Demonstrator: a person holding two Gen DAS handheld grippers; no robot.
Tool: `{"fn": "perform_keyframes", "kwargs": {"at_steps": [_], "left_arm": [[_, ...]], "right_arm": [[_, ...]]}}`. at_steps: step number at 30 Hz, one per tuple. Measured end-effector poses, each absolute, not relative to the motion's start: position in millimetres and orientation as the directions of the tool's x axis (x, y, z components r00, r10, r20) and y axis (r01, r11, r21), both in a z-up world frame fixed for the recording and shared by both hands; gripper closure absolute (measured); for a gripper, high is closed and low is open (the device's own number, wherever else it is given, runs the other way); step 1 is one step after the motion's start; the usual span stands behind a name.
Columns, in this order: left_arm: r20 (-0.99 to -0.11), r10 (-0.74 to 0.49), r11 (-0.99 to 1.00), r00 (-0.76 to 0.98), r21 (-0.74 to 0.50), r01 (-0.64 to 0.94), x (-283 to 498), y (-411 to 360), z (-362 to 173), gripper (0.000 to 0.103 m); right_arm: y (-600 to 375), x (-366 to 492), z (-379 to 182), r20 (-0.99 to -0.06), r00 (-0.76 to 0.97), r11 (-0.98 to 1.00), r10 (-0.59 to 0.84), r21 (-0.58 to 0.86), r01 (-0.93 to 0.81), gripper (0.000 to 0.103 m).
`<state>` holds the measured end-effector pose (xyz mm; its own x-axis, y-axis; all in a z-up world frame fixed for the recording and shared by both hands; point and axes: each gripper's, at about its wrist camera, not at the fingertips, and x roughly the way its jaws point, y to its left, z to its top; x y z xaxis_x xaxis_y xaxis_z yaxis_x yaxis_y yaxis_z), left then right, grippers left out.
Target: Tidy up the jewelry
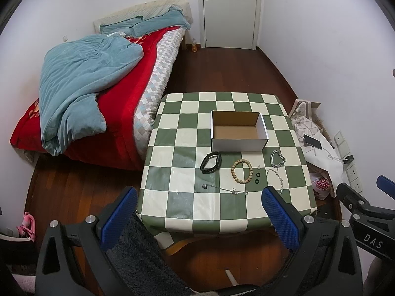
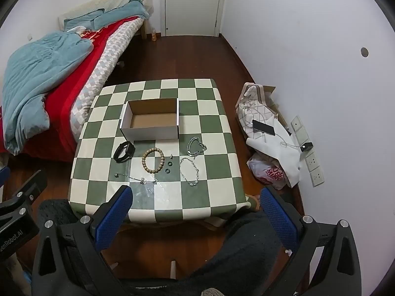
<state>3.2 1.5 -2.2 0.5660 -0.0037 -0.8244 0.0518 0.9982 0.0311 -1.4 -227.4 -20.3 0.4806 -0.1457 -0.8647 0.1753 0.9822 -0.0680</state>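
An empty white cardboard box stands on the green-and-cream checked table. In front of it lie a black band, a wooden bead bracelet, two small dark rings, a heavy silver chain, a thin silver bracelet and a thin necklace. My left gripper and right gripper hover wide open above the table's near edge, with nothing between the blue pads.
A bed with a teal duvet and red blanket stands left of the table. Bags, a phone and a power strip lie on the floor along the right wall. A closed white door is at the back. Dark fuzzy-clad knees sit below both grippers.
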Motion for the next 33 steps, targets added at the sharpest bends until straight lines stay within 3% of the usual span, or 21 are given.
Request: {"fn": "perform_keyframes", "kwargs": {"at_steps": [33], "left_arm": [[-0.815,-0.026,0.998,0.578,0.009,0.057,4,-4,16,0.001]], "right_arm": [[-224,-5,-2,-0.85,0.507,0.984,-0.14,-0.063,0.166,0.0]]}}
